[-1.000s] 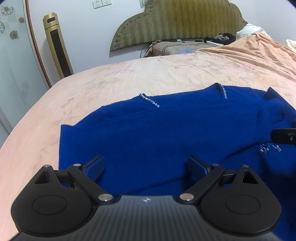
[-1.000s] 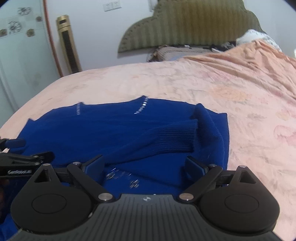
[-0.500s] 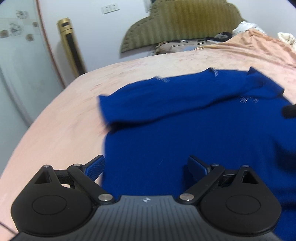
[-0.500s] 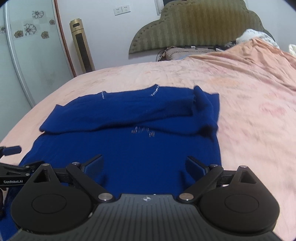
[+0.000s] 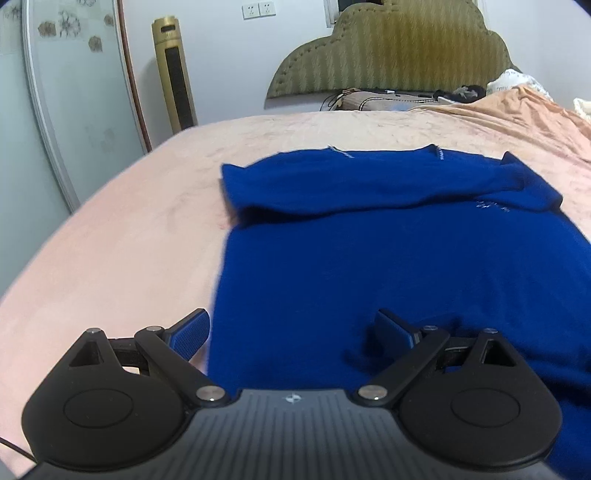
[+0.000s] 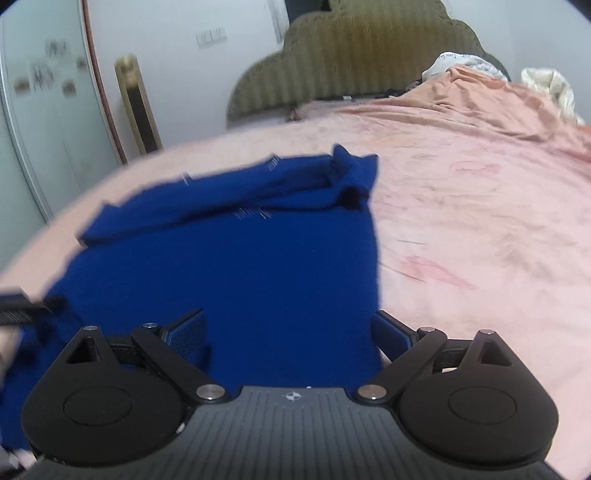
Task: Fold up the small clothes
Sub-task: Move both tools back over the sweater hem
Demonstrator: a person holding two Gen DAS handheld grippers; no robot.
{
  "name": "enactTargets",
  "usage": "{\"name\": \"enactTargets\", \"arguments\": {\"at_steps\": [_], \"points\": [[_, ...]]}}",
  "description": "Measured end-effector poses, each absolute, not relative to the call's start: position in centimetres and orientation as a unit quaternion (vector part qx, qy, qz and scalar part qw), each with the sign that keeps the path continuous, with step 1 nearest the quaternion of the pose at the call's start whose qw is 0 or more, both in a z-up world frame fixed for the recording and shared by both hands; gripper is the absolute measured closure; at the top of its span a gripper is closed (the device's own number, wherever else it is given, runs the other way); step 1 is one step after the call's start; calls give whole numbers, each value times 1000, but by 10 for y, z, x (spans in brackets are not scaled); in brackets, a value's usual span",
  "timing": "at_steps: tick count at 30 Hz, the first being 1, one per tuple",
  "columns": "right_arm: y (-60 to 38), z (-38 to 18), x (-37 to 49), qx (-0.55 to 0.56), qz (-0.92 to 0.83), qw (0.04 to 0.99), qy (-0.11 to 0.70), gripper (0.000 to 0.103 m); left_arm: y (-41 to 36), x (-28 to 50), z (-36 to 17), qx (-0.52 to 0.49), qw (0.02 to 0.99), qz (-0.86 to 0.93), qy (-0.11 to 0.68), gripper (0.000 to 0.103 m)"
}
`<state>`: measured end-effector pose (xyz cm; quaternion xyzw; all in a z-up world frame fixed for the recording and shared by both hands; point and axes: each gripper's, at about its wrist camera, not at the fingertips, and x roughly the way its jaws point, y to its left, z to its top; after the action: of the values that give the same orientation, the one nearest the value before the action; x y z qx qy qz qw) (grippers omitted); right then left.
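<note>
Blue sweater [image 5: 388,258] lies flat on the pink bed [image 5: 129,240], sleeves folded across its upper part. Left hand-held gripper [image 5: 291,332] and right hand-held gripper [image 6: 288,332] both spread wide, grasping nothing, over the near hem. Beyond: olive headboard [image 5: 391,51], gold tower fan [image 5: 175,77], wall sockets [image 5: 258,10]. No obstruction on the garment.

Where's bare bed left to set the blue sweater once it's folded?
Two free patches of the pink bedspread: a wide one right of the blue knit sweater, up to the rumpled orange blanket; another left of it, toward the frosted glass door. The middle and the headboard end are crowded. Both claws hover open.
</note>
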<state>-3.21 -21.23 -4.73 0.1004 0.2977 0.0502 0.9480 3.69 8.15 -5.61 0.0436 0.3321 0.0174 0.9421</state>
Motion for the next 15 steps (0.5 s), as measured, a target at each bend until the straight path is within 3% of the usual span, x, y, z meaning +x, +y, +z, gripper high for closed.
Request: {"name": "enactTargets", "arguments": {"at_steps": [4, 10, 15], "points": [[-206, -46, -30, 123, 60, 947, 290, 6, 78, 35, -65, 31, 936, 28, 349, 6], [-210, -31, -40, 33, 41, 957, 284, 6, 104, 10, -37, 125, 947, 21, 297, 6], [-220, -29, -43, 40, 53, 954, 293, 4, 132, 2, -33, 112, 944, 13, 311, 6]]}}
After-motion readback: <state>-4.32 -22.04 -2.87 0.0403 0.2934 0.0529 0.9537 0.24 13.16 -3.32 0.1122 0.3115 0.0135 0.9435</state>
